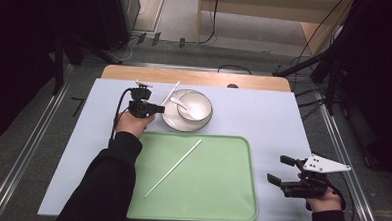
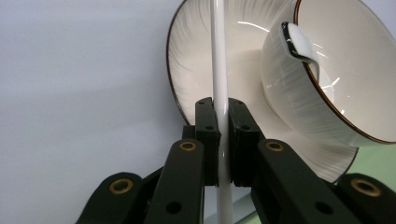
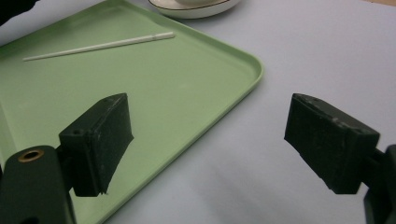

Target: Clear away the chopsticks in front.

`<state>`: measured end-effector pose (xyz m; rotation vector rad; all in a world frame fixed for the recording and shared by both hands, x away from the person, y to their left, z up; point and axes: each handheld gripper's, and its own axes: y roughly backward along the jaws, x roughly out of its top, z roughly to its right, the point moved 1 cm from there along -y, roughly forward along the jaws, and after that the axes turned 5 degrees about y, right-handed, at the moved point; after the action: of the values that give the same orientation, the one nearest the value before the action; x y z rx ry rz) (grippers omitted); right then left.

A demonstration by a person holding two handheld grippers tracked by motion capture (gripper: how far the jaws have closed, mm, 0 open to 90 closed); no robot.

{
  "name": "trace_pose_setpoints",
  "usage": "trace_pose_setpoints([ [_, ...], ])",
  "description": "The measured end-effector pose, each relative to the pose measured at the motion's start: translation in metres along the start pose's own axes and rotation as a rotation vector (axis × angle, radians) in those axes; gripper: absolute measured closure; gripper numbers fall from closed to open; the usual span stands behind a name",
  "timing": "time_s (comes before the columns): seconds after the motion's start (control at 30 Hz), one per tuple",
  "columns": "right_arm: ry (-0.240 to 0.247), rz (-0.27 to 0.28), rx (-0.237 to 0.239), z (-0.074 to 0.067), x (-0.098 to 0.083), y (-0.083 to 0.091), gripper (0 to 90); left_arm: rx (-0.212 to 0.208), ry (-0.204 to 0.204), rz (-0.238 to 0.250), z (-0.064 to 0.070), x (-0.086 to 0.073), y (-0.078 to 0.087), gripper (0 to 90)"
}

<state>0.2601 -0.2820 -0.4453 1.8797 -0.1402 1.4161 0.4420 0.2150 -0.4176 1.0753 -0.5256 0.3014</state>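
A white chopstick [image 2: 219, 70] is pinched between the pressed jaws of the left gripper [image 2: 223, 135], just at the left rim of a white plate [image 1: 171, 118]. In the high view this chopstick [image 1: 170, 93] lies slanted over the plate's far left edge. On the plate stands a white bowl [image 1: 196, 108] with a white spoon [image 1: 180, 105] inside. Near the plate, a green tray [image 1: 225, 192] holds a second chopstick [image 1: 173, 168], lying diagonally. To the right of the tray, above the pale blue table cover [image 1: 264, 113], the right gripper [image 3: 210, 140] hangs with its jaws spread wide and nothing between them.
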Motion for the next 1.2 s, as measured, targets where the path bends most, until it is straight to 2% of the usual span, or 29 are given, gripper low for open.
trace_pose_setpoints([
  [0.33, 0.0, -0.004, 0.001, 0.0, 0.0, 0.0, 15.5, -0.027, -0.04, 0.044, 0.001, -0.006, 0.047, 85.4],
  [0.4, 0.0, -0.006, 0.001, 0.0, 0.0, 0.0, 15.5, -0.044, -0.04, 0.043, 0.002, -0.009, 0.055, 85.4],
  [0.57, 0.0, -0.005, 0.001, 0.0, 0.0, -0.001, 15.5, -0.065, -0.084, 0.038, 0.012, -0.022, 0.074, 85.4],
  [0.63, -0.001, -0.006, 0.0, 0.0, 0.0, -0.001, 15.5, -0.085, -0.094, 0.036, 0.016, -0.029, 0.081, 85.4],
  [0.77, -0.002, -0.007, 0.001, -0.001, 0.0, -0.002, 15.5, -0.127, -0.111, 0.028, 0.023, -0.044, 0.09, 85.4],
  [0.9, -0.001, -0.008, 0.002, -0.001, 0.001, -0.002, 15.5, -0.149, -0.131, 0.02, 0.029, -0.059, 0.094, 85.4],
  [0.93, 0.001, -0.007, 0.003, 0.0, 0.001, -0.002, 15.5, -0.165, -0.137, 0.01, 0.031, -0.066, 0.096, 85.4],
  [1.0, -0.001, -0.008, 0.003, 0.0, 0.001, -0.002, 15.5, -0.164, -0.145, 0.003, 0.033, -0.069, 0.096, 85.4],
  [1.2, 0.002, -0.004, 0.005, 0.0, 0.001, -0.002, 15.5, -0.188, -0.162, -0.013, 0.04, -0.092, 0.096, 85.4],
])
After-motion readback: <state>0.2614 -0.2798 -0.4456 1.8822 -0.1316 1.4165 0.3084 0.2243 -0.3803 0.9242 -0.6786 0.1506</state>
